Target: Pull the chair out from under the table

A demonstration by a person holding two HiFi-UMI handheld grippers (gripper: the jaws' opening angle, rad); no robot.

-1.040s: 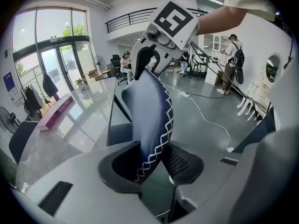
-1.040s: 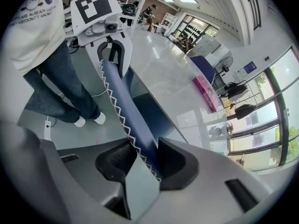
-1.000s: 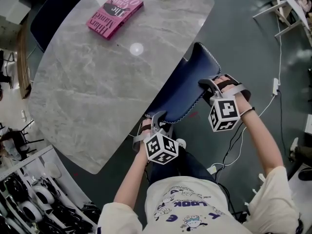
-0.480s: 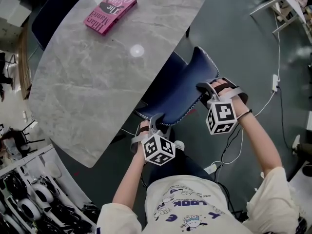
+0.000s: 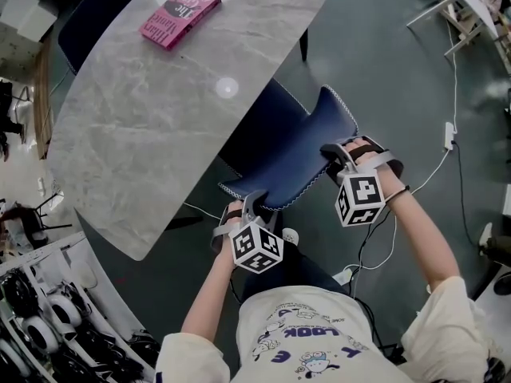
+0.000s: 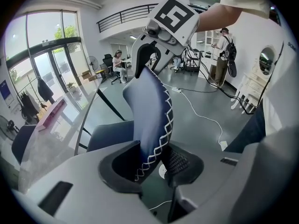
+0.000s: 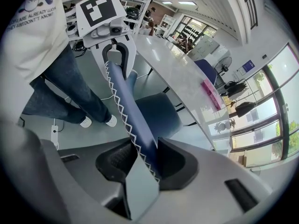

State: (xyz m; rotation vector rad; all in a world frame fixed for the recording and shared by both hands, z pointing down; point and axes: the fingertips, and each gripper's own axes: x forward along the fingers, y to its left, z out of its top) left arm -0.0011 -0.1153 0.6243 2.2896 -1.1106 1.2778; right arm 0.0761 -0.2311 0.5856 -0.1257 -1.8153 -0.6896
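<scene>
Chair (image 5: 297, 152), at the frame's centre with its seat partly under the table (image 5: 152, 126), is in the pulling step: we are clamping its backrest edge in the left gripper (image 5: 254, 201) and the right gripper (image 5: 333, 155), and next, we judge, we are drawing it further toward the lower right.

The chair (image 5: 281, 152) is drawn further out from under the surface (image 5: 144, 134) than one second ago. More of its seat (image 5: 267, 110) is now seen beyond the surface's edge. The left hand-held gripper (image 5: 254, 202) and the right hand-held gripper (image 5: 330, 155) are carried back with the backrest (image 5: 307, 146), toward the person (image 5: 311, 333).
</scene>
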